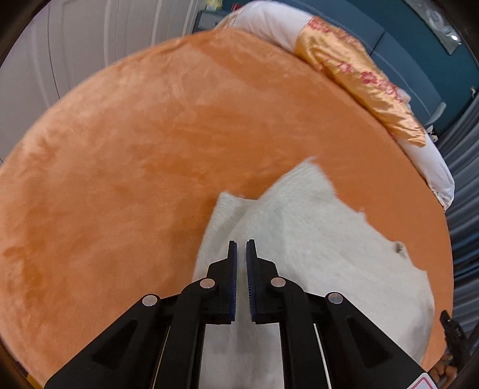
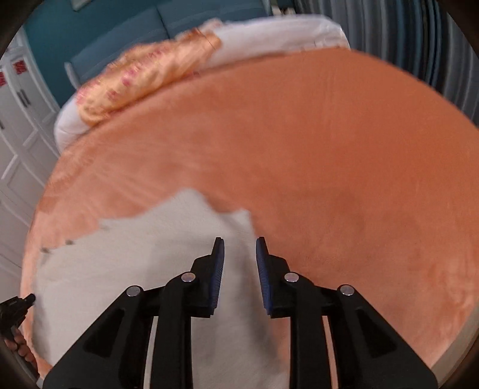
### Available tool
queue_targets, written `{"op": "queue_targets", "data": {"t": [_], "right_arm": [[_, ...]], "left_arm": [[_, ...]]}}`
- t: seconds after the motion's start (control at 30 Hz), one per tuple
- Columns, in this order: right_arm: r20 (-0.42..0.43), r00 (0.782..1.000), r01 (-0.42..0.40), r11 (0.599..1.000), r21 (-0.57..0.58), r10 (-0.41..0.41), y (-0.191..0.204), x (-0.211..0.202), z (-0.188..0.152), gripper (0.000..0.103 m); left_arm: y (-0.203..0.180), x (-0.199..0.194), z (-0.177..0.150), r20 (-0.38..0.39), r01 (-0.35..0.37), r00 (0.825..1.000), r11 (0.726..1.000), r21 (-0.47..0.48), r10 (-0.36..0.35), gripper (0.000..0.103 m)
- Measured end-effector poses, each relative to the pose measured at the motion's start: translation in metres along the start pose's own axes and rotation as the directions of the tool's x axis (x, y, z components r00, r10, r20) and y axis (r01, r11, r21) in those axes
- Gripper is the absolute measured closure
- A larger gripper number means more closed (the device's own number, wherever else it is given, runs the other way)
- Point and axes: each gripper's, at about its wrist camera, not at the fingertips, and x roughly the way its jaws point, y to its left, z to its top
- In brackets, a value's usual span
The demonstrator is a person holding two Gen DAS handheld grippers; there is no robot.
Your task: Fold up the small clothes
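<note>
A small white garment (image 1: 314, 245) lies spread on an orange plush blanket (image 1: 134, 155). My left gripper (image 1: 242, 248) hangs over the garment's left part, its jaws nearly closed with a thin gap and nothing between them. In the right wrist view the same garment (image 2: 143, 257) lies at lower left on the blanket (image 2: 344, 155). My right gripper (image 2: 239, 248) is open and empty over the garment's right edge. The other gripper shows at the frame edge in the left wrist view (image 1: 453, 335) and in the right wrist view (image 2: 15, 308).
A white pillow (image 1: 269, 21) and a gold floral pillow (image 1: 359, 74) lie at the far edge of the bed, also in the right wrist view (image 2: 140, 77). A teal headboard (image 1: 398, 39), grey curtains (image 2: 404, 39) and white cabinet doors (image 2: 18, 143) surround the bed.
</note>
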Motion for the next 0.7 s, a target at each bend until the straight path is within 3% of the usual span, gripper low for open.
{"op": "queue_targets", "data": {"t": [0.1, 0.2, 0.3, 0.4, 0.53, 0.7], "right_arm": [[-0.041, 0.993, -0.113, 0.984, -0.138, 0.109, 0.056, -0.018, -0.027, 0.081], [-0.145, 0.974, -0.21, 0.932, -0.296, 0.174, 0.124, -0.021, -0.073, 0.082], [-0.22, 0.957, -0.259, 0.896, -0.361, 0.188, 0.164, -0.016, -0.114, 0.083], [-0.289, 0.944, -0.267, 0.885, -0.382, 0.16, 0.183, 0.0, -0.143, 0.083], [-0.278, 0.955, -0.222, 0.876, -0.427, 0.106, 0.194, 0.005, -0.157, 0.082], [-0.261, 0.955, -0.233, 0.896, -0.379, 0.138, 0.206, -0.004, -0.131, 0.082]], "left_arm": [[-0.016, -0.035, -0.021, 0.05, -0.036, 0.998, 0.999, 0.038, 0.034, 0.096], [-0.032, -0.051, -0.042, 0.044, -0.042, 0.998, 0.996, 0.077, 0.039, 0.096], [-0.048, -0.051, -0.068, 0.013, -0.087, 0.996, 0.986, 0.145, 0.086, 0.096], [-0.053, -0.041, -0.089, -0.024, -0.125, 0.991, 0.974, 0.187, 0.132, 0.096], [-0.043, -0.028, -0.106, -0.086, -0.125, 0.986, 0.976, 0.177, 0.142, 0.096], [-0.037, -0.027, -0.111, -0.087, -0.121, 0.987, 0.977, 0.174, 0.137, 0.096]]}}
